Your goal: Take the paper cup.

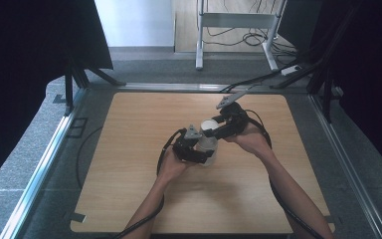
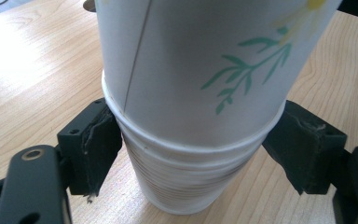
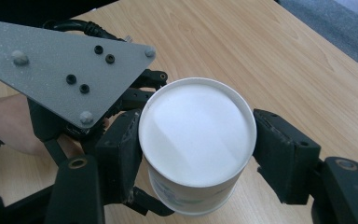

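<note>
1. Paper cups stand nested at mid-desk: the upper cup, printed with green leaves, sits in the lower cup.
2. Left gripper clamps its fingers on the lower cup.
3. Right gripper presses its fingers against the upper cup near its rim.

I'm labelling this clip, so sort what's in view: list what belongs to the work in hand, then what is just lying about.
In the job:
- top paper cup, between the right gripper jaws
- lower cup stack, clamped by the left gripper
- wooden table, bearing the stack

Lying about:
- white metal frame on the floor beyond
- loose floor cables
- black side curtains
</note>
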The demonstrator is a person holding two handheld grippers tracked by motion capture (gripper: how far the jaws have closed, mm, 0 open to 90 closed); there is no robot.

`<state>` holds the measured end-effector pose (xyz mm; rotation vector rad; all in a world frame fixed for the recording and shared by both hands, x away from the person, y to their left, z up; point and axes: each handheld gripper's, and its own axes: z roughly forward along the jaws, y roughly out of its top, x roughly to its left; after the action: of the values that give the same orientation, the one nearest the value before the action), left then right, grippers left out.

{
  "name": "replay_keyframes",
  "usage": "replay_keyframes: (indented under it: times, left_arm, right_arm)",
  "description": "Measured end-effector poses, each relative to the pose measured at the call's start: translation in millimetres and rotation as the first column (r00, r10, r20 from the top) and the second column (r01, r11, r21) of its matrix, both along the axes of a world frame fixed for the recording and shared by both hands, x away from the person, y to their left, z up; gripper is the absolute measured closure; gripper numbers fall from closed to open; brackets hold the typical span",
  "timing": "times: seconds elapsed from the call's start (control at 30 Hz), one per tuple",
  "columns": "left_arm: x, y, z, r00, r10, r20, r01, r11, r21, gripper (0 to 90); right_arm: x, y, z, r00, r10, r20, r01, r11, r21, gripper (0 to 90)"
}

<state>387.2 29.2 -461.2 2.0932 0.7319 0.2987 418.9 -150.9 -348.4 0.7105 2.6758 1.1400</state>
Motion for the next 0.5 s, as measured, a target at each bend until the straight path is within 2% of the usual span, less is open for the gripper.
replay_keyframes:
  times: [0.23, 0.5]
  left_arm:
    - [-0.2, 0.2, -0.5, 1.0000, 0.000, 0.001, 0.000, 1.0000, -0.004, 20.5]
    - [-0.4, 0.5, -0.7, 1.0000, -0.001, 0.003, 0.001, 1.0000, -0.004, 20.5]
  right_arm:
    - [0.1, 3.7, 7.4, 1.0000, 0.005, 0.001, -0.005, 0.999, -0.041, 37.1]
    - [1.0, 2.2, 17.2, 1.0000, 0.004, 0.000, -0.004, 1.000, -0.025, 37.4]
